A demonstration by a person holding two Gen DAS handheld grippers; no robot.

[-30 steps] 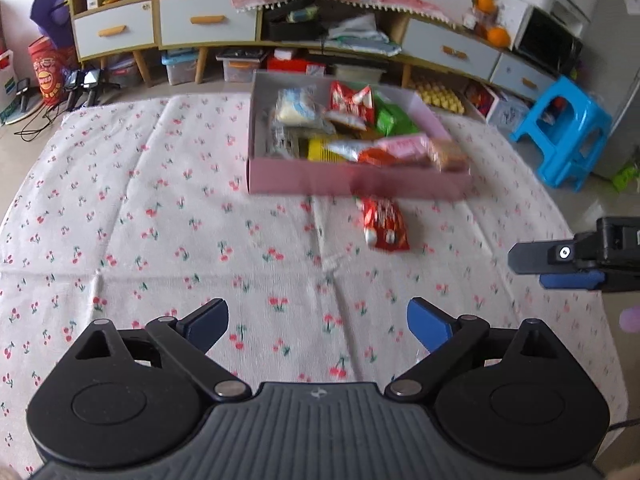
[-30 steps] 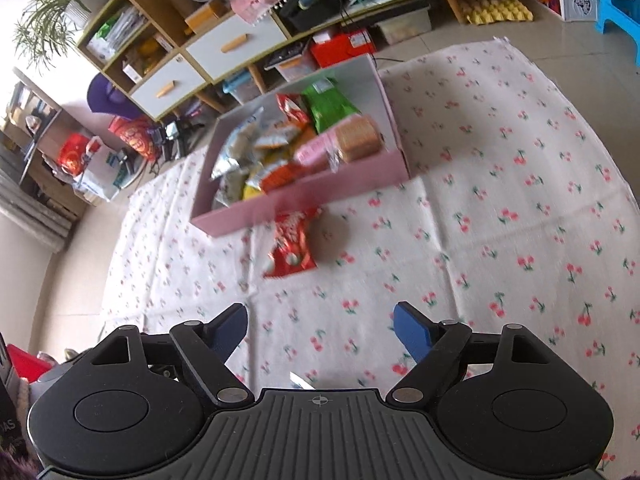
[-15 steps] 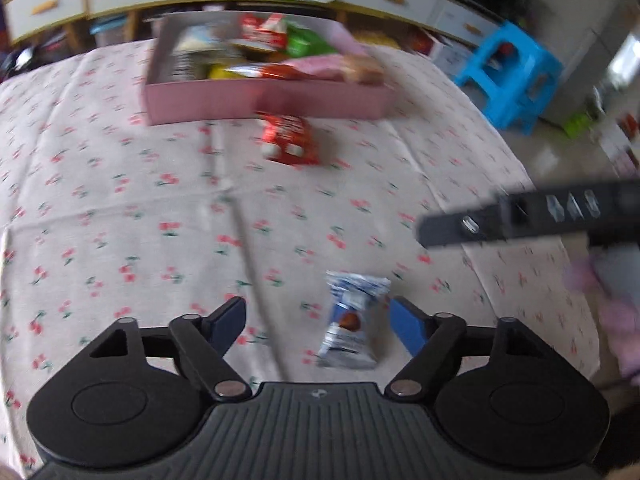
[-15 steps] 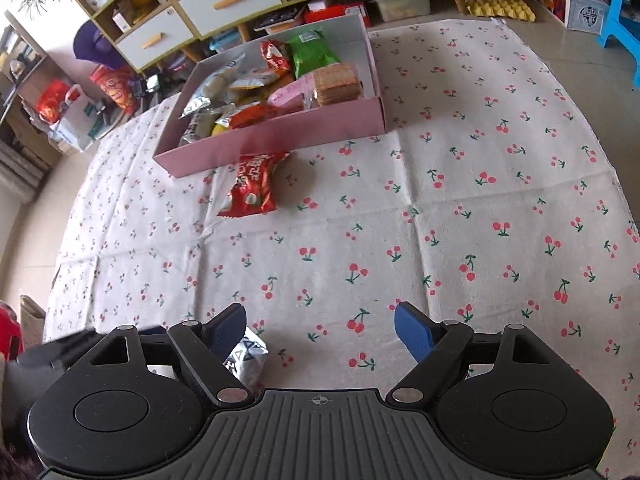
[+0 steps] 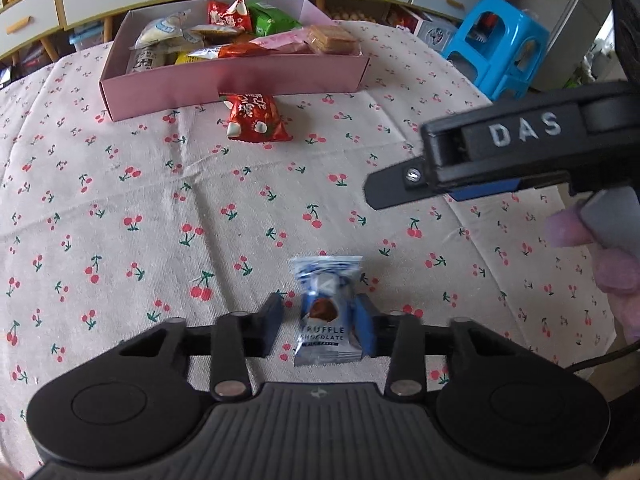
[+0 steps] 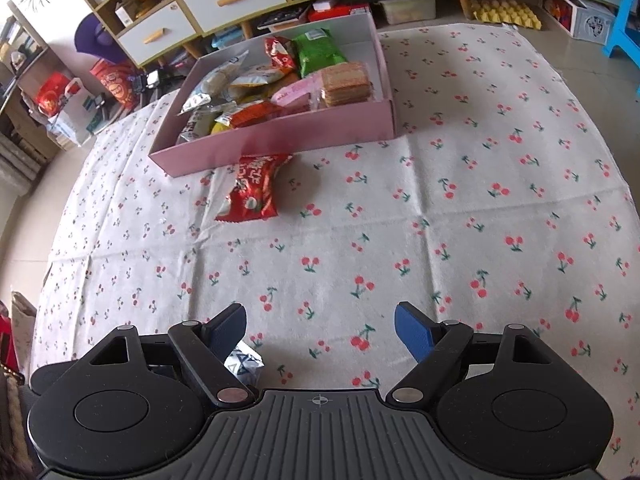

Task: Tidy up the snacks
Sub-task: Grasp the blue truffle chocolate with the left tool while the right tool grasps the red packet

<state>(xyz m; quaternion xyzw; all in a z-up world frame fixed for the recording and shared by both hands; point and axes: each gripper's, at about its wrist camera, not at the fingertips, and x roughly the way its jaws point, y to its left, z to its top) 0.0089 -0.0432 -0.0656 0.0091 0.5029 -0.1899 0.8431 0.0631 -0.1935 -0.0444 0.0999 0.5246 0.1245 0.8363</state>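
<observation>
The left gripper [image 5: 320, 326] has its fingers partly closed around a chocolate packet [image 5: 326, 312] lying on the cherry-print cloth [image 5: 160, 208], not clearly pinching it. The right gripper [image 6: 320, 334] is wide open, holding nothing. Farther off, a red snack bag [image 5: 256, 118] lies against the pink box [image 5: 240, 82] of snacks.

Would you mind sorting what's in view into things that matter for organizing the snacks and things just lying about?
Belongs to the job:
truffle chocolate packet between the left gripper fingers
red snack packet on the cloth
pink box of snacks
right gripper, open

Just lying about:
blue stool
drawer cabinet
yellow egg tray
</observation>
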